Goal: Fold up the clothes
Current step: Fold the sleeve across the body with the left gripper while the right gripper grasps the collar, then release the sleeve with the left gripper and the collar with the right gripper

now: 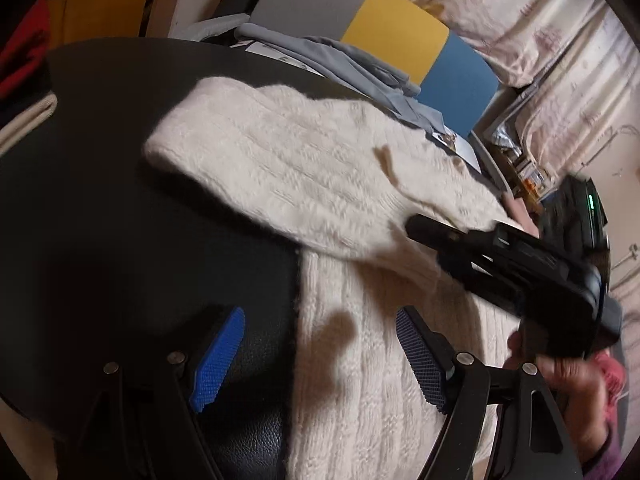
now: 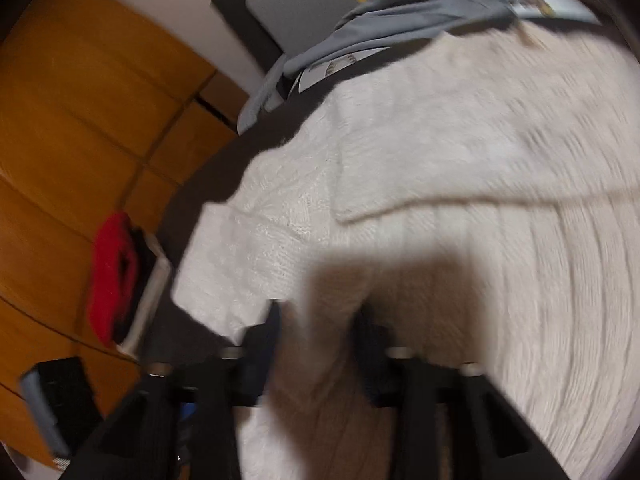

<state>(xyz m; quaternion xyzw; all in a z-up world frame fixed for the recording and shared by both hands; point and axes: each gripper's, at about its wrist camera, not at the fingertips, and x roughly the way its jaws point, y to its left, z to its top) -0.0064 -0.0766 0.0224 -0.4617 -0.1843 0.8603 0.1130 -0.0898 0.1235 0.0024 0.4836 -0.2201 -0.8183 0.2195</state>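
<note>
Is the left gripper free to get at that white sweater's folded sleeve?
Probably yes. The left gripper is open over the white sweater, and the folded sleeve lies uncovered just ahead.

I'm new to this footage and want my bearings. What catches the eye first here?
The cream knit sweater dominates, spread over the dark table with one sleeve folded across its body. Next come the left gripper's blue pads, standing wide open over the sweater's edge, and the right gripper reaching in from the right. Behind lie a crumpled blue-grey garment and grey, yellow and blue panels.
</note>
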